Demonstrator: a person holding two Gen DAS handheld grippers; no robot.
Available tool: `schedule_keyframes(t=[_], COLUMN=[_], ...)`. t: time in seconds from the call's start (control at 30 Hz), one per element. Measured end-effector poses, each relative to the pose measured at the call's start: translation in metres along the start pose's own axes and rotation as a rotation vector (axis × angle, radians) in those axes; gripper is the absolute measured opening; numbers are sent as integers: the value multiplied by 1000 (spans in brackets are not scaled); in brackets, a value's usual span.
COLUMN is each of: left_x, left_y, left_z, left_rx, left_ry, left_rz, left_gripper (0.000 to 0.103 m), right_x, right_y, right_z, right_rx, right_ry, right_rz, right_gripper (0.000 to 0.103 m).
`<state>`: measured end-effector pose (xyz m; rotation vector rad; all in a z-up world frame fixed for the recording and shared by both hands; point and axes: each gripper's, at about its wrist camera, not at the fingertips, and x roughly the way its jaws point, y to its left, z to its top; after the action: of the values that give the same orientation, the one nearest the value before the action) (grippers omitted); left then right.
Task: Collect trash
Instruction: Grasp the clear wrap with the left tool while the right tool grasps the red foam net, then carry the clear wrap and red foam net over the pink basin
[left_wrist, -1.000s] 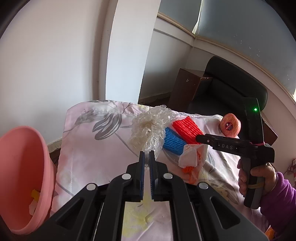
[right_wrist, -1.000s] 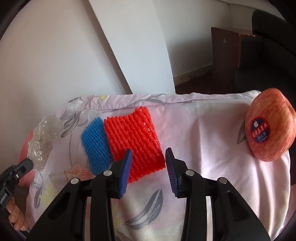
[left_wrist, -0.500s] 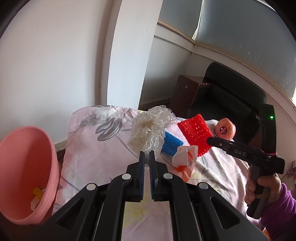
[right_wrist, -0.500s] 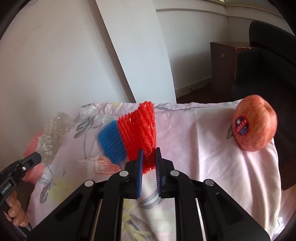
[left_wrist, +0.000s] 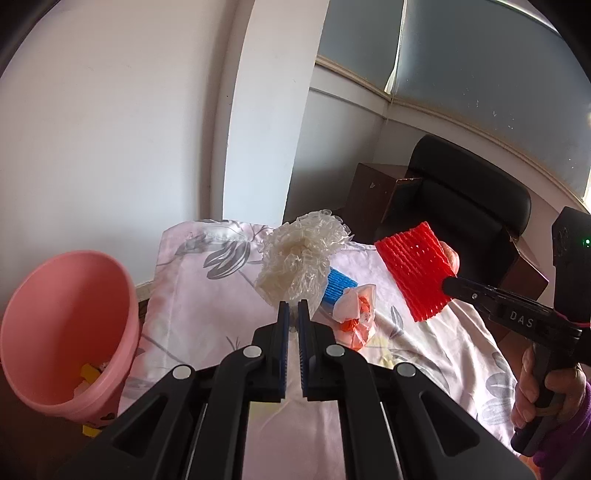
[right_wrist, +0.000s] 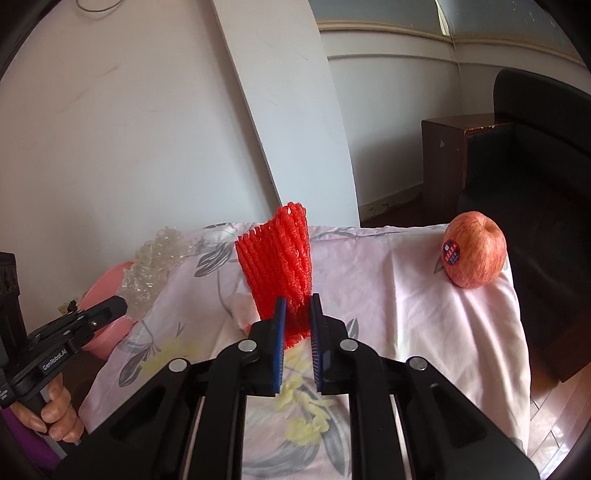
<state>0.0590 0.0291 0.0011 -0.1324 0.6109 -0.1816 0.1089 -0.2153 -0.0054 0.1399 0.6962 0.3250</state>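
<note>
Bright daylight, soft shadows; sharp focus; fisheye bending, dark corners.

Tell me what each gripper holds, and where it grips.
Left gripper pinches the clear plastic wad by its lower edge. Right gripper clamps the red foam net at its bottom end; the net stands up from the jaws.

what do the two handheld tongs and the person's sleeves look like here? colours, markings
Both tongs are matte black with pistol-style handles, silver round pivot bolts and blue ribbed pads. The right tongs carry white "DAS" lettering, a green lit LED on the rear block and a pink band. The left tongs read "GenRobot.AI" in white. Purple sleeves show at both wrists. No cables visible.
</note>
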Motion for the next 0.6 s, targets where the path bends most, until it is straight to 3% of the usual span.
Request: schedule_keyframes(t=[0.6], left_x=[-52], left_y=[21], left_z=[-16], left_rx=[-44], left_ry=[-58], left_rz=[95], left_gripper=[4], right_x=[-9], right_y=[73], right_z=[-20], right_rx=[-99], right_ry=[4], right_rz=[84], right_gripper=[13])
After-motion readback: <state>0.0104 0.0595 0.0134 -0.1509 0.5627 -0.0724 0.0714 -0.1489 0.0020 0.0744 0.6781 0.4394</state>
